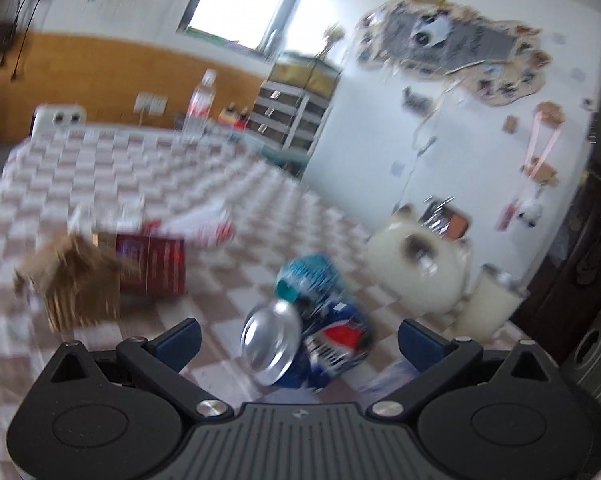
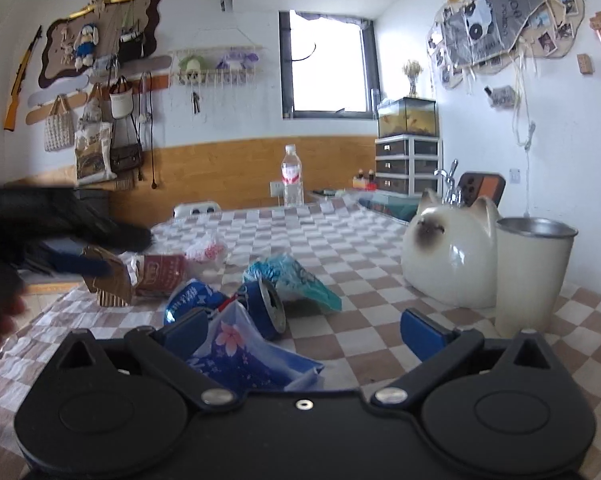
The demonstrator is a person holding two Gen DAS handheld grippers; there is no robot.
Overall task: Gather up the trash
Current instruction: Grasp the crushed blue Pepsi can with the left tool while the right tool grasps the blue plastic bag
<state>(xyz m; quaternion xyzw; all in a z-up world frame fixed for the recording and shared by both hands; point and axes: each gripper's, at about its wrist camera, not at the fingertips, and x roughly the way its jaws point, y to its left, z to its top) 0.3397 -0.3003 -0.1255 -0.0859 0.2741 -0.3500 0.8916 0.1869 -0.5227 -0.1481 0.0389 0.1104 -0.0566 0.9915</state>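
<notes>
Trash lies on the checkered tablecloth point(image 2: 340, 240). A crushed blue Pepsi can point(image 1: 312, 340) lies on its side just ahead of my open left gripper point(image 1: 298, 340), between the fingers but not touched. It also shows in the right wrist view point(image 2: 262, 306). Behind it lies a teal wrapper point(image 1: 312, 276) point(image 2: 296, 276). A blue flowered plastic bag point(image 2: 248, 356) lies between the fingers of my open right gripper point(image 2: 304, 330). A red packet point(image 2: 162, 274) point(image 1: 152, 264), a brown cardboard piece point(image 1: 76, 280) point(image 2: 108, 280) and a white plastic bag point(image 2: 206, 248) lie further left. The left wrist view is blurred.
A ceramic cat point(image 2: 448, 256) and a cream cup point(image 2: 532, 272) stand at the right. A water bottle point(image 2: 292, 176) stands at the far edge. The left gripper shows as a dark blur point(image 2: 60, 224) at the left of the right wrist view.
</notes>
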